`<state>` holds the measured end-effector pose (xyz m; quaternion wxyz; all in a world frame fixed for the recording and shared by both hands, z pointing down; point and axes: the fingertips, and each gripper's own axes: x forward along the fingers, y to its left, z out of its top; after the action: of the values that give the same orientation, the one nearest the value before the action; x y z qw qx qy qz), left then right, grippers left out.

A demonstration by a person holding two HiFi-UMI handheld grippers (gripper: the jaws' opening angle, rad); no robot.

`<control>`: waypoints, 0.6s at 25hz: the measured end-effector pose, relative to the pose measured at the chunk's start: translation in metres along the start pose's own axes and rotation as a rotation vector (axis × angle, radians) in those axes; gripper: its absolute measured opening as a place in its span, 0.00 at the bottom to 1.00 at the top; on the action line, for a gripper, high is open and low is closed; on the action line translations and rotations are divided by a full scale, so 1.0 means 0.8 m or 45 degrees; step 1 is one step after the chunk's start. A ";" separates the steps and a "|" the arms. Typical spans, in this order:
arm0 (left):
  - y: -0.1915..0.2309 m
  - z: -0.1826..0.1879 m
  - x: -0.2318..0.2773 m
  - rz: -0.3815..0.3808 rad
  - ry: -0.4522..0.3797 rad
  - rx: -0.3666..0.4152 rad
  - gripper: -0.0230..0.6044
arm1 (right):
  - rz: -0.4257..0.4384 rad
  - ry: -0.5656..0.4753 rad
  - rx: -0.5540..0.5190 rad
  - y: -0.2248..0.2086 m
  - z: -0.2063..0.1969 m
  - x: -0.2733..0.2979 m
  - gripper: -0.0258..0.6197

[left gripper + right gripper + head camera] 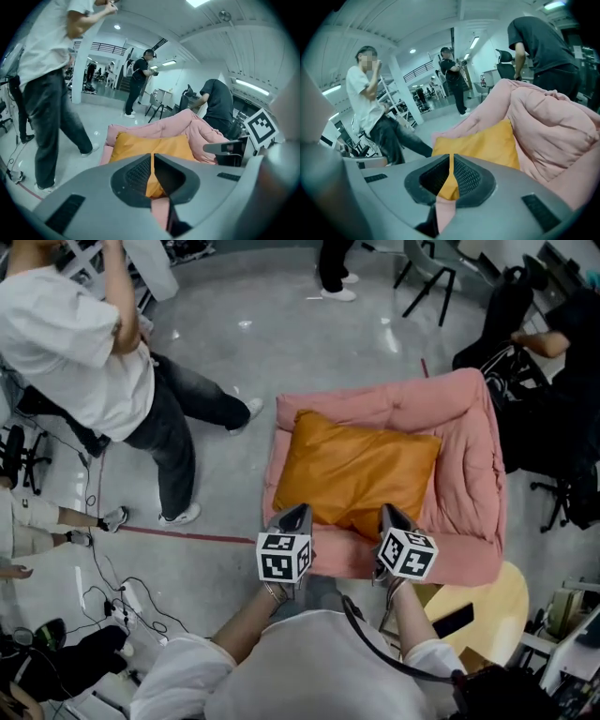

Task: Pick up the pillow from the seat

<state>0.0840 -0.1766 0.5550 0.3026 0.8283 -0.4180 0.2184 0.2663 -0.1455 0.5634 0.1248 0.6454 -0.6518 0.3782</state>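
Left gripper hangs just above the near left edge of the orange pillow, jaws pressed together and nothing caught between them; only orange shows through the slit. That pillow lies flat in the hollow of the pink seat, clear of the floor. Over to the right gripper, and it's the same story: jaws together, empty, poised over the near edge further along. My read is that this is the approach, with no grasp yet. To do it well, both sets of jaws need to part first, then come down on the near edge and pinch a good fold of the soft fabric, evenly spaced so the pillow lifts level. Its long axis runs left to right across the seat, turned a touch clockwise, one long edge facing the person.
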 end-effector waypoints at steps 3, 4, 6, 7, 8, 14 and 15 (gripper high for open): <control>-0.008 -0.003 0.022 -0.007 0.031 -0.015 0.05 | 0.028 0.023 -0.058 -0.008 0.016 0.020 0.09; -0.011 -0.004 0.030 -0.008 0.038 -0.026 0.05 | 0.036 0.031 -0.075 -0.012 0.020 0.028 0.09; -0.016 -0.011 0.047 -0.014 0.054 -0.064 0.16 | 0.051 0.048 -0.116 -0.020 0.028 0.044 0.09; -0.018 -0.016 0.055 -0.016 0.064 -0.086 0.24 | 0.057 0.055 -0.140 -0.024 0.031 0.052 0.09; -0.018 -0.021 0.064 -0.015 0.076 -0.106 0.24 | 0.063 0.061 -0.165 -0.027 0.034 0.061 0.09; -0.010 -0.060 0.113 0.022 0.168 -0.237 0.36 | 0.099 0.103 -0.317 -0.039 0.052 0.115 0.16; -0.009 -0.069 0.119 0.028 0.187 -0.278 0.38 | 0.110 0.117 -0.341 -0.040 0.053 0.124 0.18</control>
<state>0.1367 -0.1890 0.6512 0.4183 0.7676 -0.4250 0.2350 0.2967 -0.2434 0.6095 0.2233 0.5763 -0.7171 0.3220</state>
